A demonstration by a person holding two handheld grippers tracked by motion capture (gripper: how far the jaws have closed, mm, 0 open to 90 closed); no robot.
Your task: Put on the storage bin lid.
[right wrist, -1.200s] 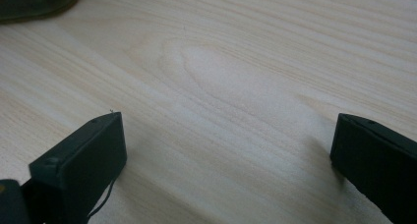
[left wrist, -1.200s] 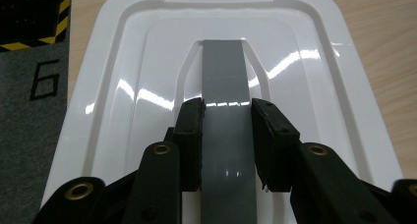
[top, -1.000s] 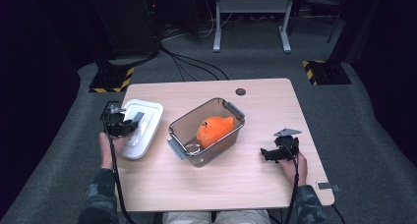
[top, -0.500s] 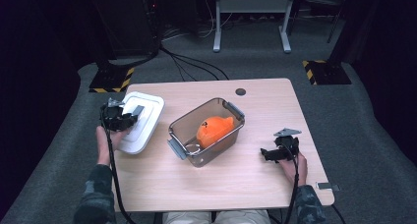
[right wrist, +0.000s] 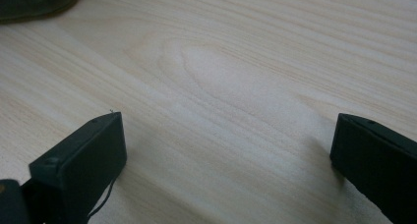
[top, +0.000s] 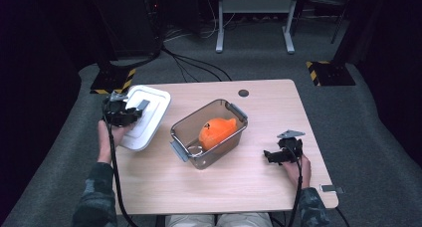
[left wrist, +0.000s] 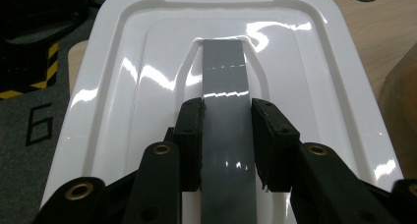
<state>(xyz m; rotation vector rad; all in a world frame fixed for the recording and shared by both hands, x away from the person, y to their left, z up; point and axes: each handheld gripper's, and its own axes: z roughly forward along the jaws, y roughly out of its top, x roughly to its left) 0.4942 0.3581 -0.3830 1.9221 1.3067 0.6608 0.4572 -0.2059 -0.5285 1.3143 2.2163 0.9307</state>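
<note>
A white box lid [top: 145, 118] with a grey handle [left wrist: 226, 116] is lifted over the table's left edge. My left gripper [top: 130, 113] is shut on that grey handle, and in the left gripper view its gripper [left wrist: 226, 145] clamps the strip from both sides. A clear box [top: 209, 132] stands at the table's middle with an orange object [top: 216, 131] inside. My right gripper [top: 274, 156] rests low on the wood near the front right, and in its own view the gripper [right wrist: 226, 150] stands wide open with bare wood between the jaws.
The wooden table [top: 239, 187] has a round cable hole [top: 243, 93] near its far edge. Dark carpet surrounds it, with yellow-black striped stand feet [top: 112, 80] to the far left and a white frame [top: 254, 18] behind. Cables [top: 199, 62] run across the floor.
My left gripper has risen with the white lid, which now sits higher and slightly farther back over the table's left edge. The right gripper has stayed where it was.
</note>
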